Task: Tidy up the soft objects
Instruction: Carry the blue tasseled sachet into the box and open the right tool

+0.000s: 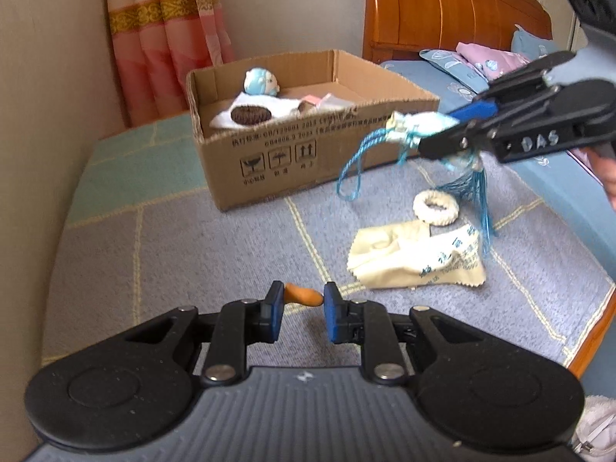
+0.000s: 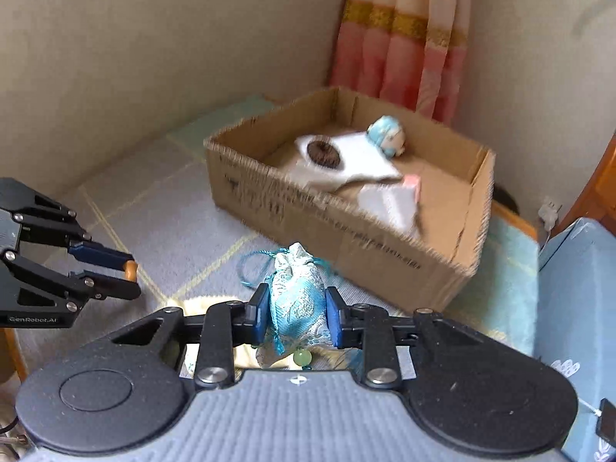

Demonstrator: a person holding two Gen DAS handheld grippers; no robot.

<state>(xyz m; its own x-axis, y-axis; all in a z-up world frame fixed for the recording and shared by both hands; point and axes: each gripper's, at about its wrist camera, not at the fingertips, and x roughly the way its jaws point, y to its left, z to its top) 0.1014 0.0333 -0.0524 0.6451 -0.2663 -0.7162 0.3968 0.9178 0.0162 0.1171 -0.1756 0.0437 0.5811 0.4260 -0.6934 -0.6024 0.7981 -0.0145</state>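
Observation:
My right gripper (image 2: 295, 310) is shut on a light blue brocade pouch (image 2: 296, 304) with blue cords and a tassel, held above the blanket near the cardboard box (image 2: 346, 238). It also shows in the left wrist view (image 1: 442, 131), with the pouch (image 1: 414, 123) and tassel (image 1: 479, 196) hanging. My left gripper (image 1: 302, 304) is shut on a small orange piece (image 1: 303, 295), low over the blanket; it shows at the left of the right wrist view (image 2: 129, 275). The box (image 1: 269, 154) holds a blue-haired doll (image 1: 261, 81), a white cloth with a brown round patch (image 1: 251, 114) and pink-white items.
On the grey checked blanket (image 1: 173, 254) lie a cream cloth with blue print (image 1: 415, 258) and a white braided ring (image 1: 436, 208). A wooden headboard (image 1: 442, 11), pillows and a blue bed stand to the right. A wall and a pink curtain (image 1: 161, 38) are behind the box.

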